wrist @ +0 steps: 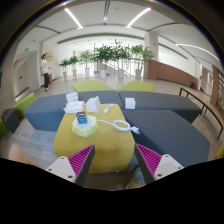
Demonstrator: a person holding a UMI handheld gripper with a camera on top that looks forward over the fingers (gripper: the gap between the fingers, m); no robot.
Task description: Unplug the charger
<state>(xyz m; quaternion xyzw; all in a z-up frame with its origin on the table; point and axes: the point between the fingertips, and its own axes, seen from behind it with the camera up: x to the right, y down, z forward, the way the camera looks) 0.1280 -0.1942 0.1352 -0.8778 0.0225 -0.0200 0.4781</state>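
Gripper (113, 160) fingers spread, empty. Yellow table (95, 145) just ahead; white charger (86, 124) on it, cable (122, 126) running right. Charger's long axis unclear.

Open air lies between the 2 fingers (70, 165) at lower centre; ahead, the yellow table (100, 140) carries a power strip (84, 123) and cable (115, 124).
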